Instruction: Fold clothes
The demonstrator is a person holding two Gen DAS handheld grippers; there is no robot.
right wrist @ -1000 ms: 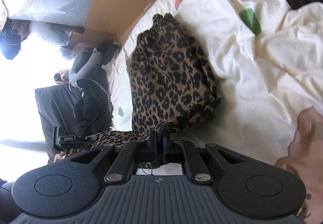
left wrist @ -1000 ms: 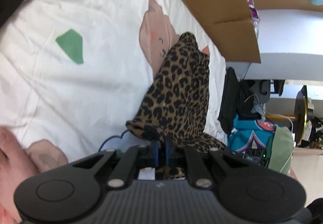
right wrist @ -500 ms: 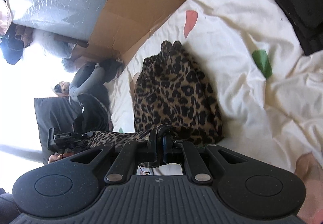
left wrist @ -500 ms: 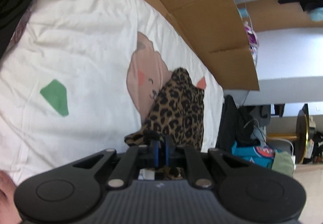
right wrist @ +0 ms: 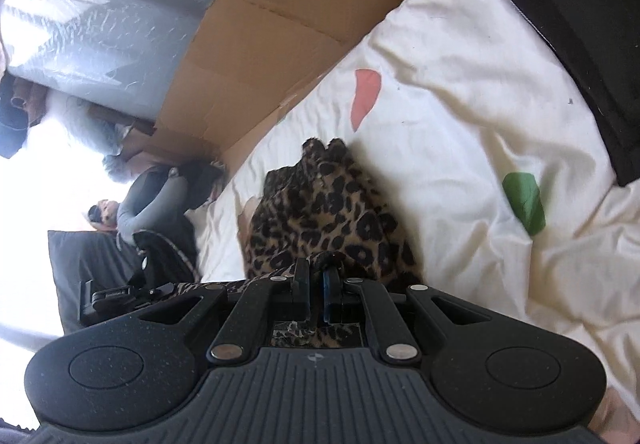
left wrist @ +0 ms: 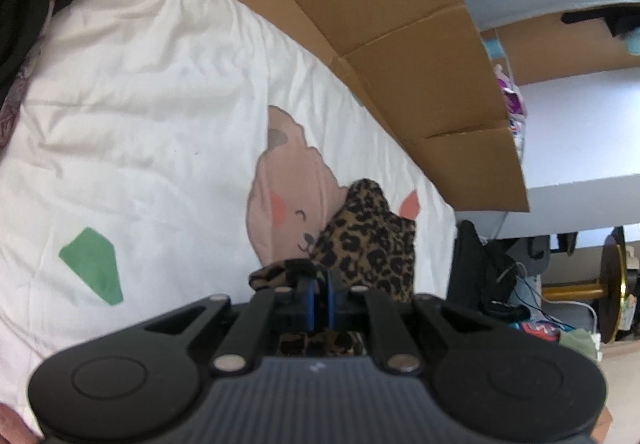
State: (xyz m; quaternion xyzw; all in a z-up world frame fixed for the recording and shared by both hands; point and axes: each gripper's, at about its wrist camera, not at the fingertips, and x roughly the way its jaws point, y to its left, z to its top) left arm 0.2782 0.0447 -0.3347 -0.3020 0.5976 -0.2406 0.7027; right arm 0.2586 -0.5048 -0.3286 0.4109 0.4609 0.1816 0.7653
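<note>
Your left gripper (left wrist: pixel 318 284) pinched tight on hem of leopard-print fabric garment (left wrist: pixel 368 244); your right gripper (right wrist: pixel 316 276) clamped on same garment (right wrist: pixel 324 215), other edge. Garment bunched, draped from both grips down onto white quilted duvet with pink animal and green patches (left wrist: pixel 160 123). Black clothing pile (right wrist: pixel 580 23) on duvet's far corner. Brown cardboard sheet (left wrist: pixel 400 43) propped along bed's far edge. Beyond: plastic-wrapped grey bundle (right wrist: pixel 100 23), dark clutter on floor (left wrist: pixel 488 276).
</note>
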